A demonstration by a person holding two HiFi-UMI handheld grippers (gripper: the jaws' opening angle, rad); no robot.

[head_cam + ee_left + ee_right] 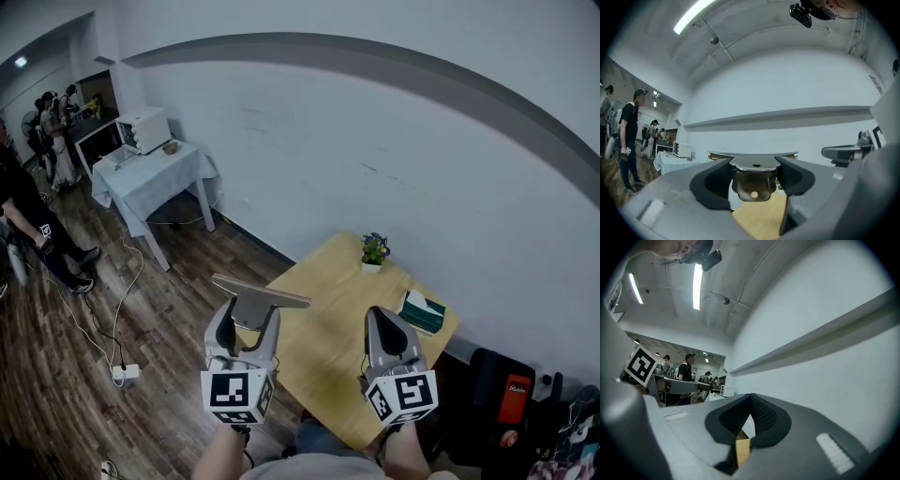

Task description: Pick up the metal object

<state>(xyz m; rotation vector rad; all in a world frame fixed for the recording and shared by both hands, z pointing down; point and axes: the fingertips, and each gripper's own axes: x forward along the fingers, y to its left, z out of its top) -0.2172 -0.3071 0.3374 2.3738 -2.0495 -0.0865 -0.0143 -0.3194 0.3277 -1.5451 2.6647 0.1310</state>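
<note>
In the head view, the metal object (261, 292) is seen clamped between the jaws of the left gripper (248, 317). It is held up in the air, and its flat plate lies across the jaw tips. In this view it is set against the left edge of the wooden worktop (323, 352). The right gripper (382, 319) is held beside it over the worktop, its jaws brought together with nothing between them. At the far side of the worktop a small potted plant (374, 251) is set close to the wall (394, 159). A green box (423, 312) lies near the right-hand corner. Both are well apart from the grippers, and no other thing is seen on the worktop surface below them. Further left, a cloth-covered table (155, 183) carrying a microwave (143, 128) is seen, with people (28, 211) standing beyond it. A power strip (125, 373) with its cable lies on the floor (56, 394).

In the left gripper view, the object is shown gripped at its bent bracket by both jaws. The plate on top spreads wider than the jaws, and a small hole is visible in the hanging tab. A patch of the worktop is seen below it, and part of the right gripper at the right edge.

In the right gripper view, the jaws are shown closed tip to tip, empty. Only a sliver of the worktop is seen beneath them. The left gripper's marker cube (640, 364) appears at the left, under a ceiling light (697, 287).
</note>
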